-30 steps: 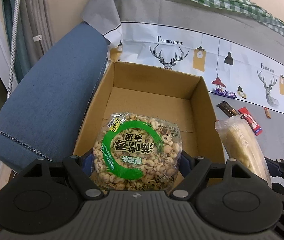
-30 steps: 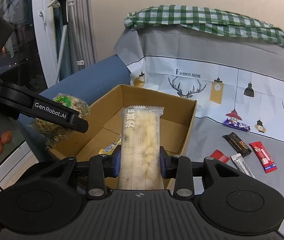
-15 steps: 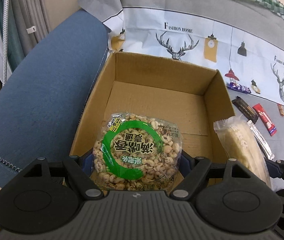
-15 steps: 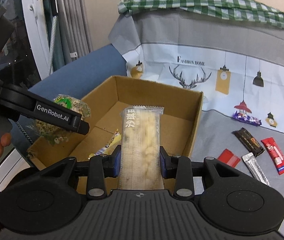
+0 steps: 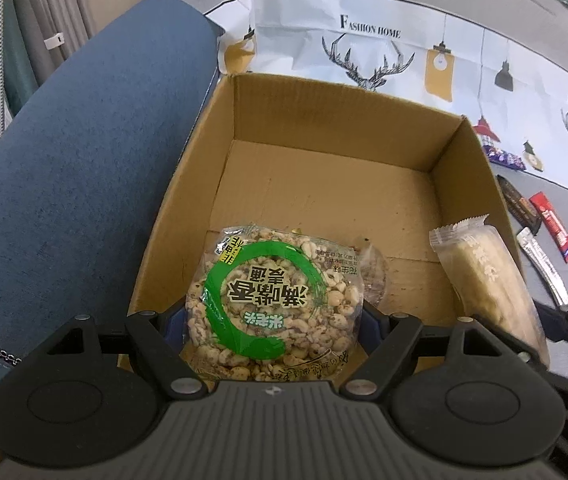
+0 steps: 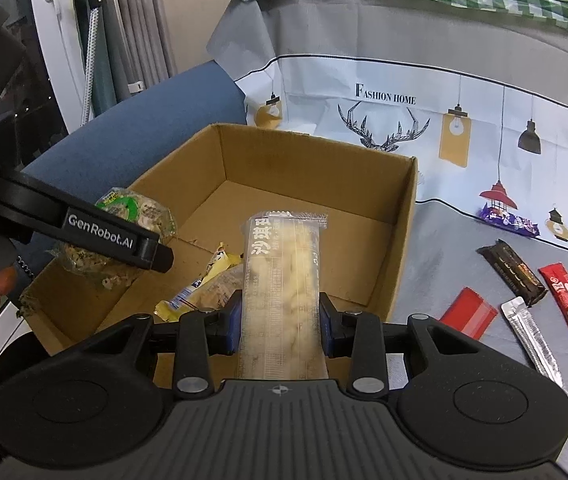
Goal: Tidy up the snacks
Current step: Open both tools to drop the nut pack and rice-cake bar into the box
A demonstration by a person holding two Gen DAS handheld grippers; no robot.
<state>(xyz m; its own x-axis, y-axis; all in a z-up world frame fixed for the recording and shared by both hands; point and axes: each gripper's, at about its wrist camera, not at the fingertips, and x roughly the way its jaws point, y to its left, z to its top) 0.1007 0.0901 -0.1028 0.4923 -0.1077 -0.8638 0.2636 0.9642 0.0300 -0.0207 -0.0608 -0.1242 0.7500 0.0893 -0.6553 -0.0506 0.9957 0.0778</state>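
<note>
Cardboard box (image 5: 459,168) waits under both held snacks.
Left gripper (image 5: 272,320) clamps round puffed-grain pack (image 5: 274,300) over near-left corner; right gripper (image 6: 280,320) pinches long wrapped cake (image 6: 282,276), ready for dropping inside.

Round peanut puff pack (image 5: 274,294), clear wrap with green ring, is clamped in my left tongs over cardboard box (image 5: 459,160) near corner. Long pale pastry bar (image 6: 282,280) is clamped in my right, above the box's near edge.

The left gripper (image 5: 272,320) clamps a round clear-wrapped puffed-grain cake with a green ring label (image 5: 274,300) above the near end of an open brown cardboard box (image 5: 459,168), a long pale wrapped pastry bar (image 5: 483,272) at its right wall, a blue cushion (image 5: 76,168) alongside.
</note>
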